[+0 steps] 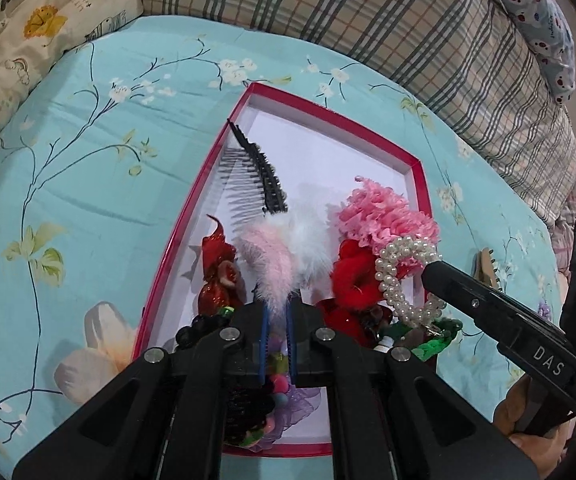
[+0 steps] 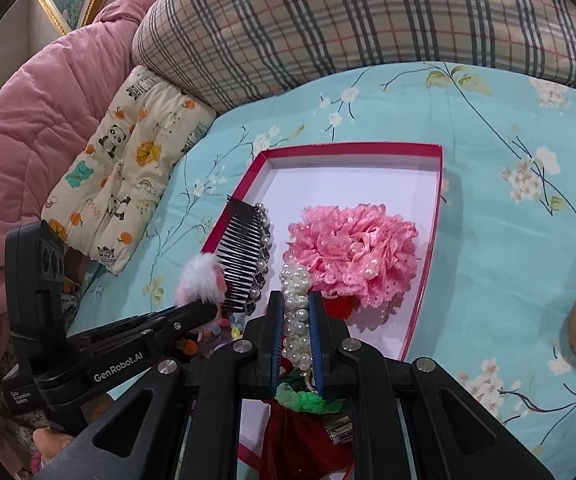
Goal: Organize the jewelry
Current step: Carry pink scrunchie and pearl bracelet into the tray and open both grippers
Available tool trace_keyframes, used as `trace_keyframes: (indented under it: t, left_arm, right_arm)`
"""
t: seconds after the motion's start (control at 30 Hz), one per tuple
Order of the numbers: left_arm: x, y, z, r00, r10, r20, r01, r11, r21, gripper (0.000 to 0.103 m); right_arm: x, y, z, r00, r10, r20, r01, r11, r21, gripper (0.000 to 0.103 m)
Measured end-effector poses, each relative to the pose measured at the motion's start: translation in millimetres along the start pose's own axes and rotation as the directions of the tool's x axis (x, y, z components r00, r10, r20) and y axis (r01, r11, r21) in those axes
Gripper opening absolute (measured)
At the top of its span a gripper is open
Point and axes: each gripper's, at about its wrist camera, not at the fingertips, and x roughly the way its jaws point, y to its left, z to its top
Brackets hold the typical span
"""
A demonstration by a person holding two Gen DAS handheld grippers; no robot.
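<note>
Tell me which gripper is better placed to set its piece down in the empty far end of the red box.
Right, probably. The right gripper holds the pearl piece with bare box floor ahead; the left gripper, clamping the feather piece, faces the black comb.

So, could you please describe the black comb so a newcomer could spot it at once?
On the blue floral bedsheet lies a shallow red box. The comb leans along its left side, beside the pink frilly flower. It alone is black, with long thin teeth.
</note>
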Motion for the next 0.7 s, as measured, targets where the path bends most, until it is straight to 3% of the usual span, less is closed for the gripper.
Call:
trace_keyframes:
  t: [0.27, 0.37, 0.43, 0.5, 0.57, 0.7]
  left_arm:
    - [-1, 2, -4, 1.000, 0.003, -0.006, -0.003, 1.000, -0.001, 0.007]
    - [-3, 1, -5, 1.000, 0.000, -0.007, 0.000, 1.000, 0.003, 0.010]
    - [-4, 1, -6, 1.000, 0.000, -0.007, 0.000, 1.000, 0.004, 0.019]
    - [-5, 1, -7, 1.000, 0.002, -0.007, -0.002, 1.000, 0.003, 0.028]
    - [-6, 1, -8, 1.000, 0.002, -0.007, -0.002, 1.000, 0.001, 0.031]
    - [-8, 1, -11, 1.000, 0.005, -0.010, -0.005, 1.000, 0.001, 0.032]
  right_arm:
    - [2, -1, -4, 1.000, -0.014, -0.013, 0.014, 1.000, 0.007, 0.016]
    - [1, -1, -6, 1.000, -0.023, -0.016, 0.024, 1.000, 0.006, 0.017]
    - [0, -2, -7, 1.000, -0.026, -0.016, 0.027, 1.000, 0.008, 0.018]
    - [-2, -2, -8, 1.000, -0.026, -0.015, 0.026, 1.000, 0.013, 0.024]
    - [-5, -3, -8, 1.000, -0.026, -0.011, 0.027, 0.999, 0.019, 0.037]
    - [-10, -5, -8, 1.000, -0.028, -0.002, 0.028, 0.999, 0.023, 0.039]
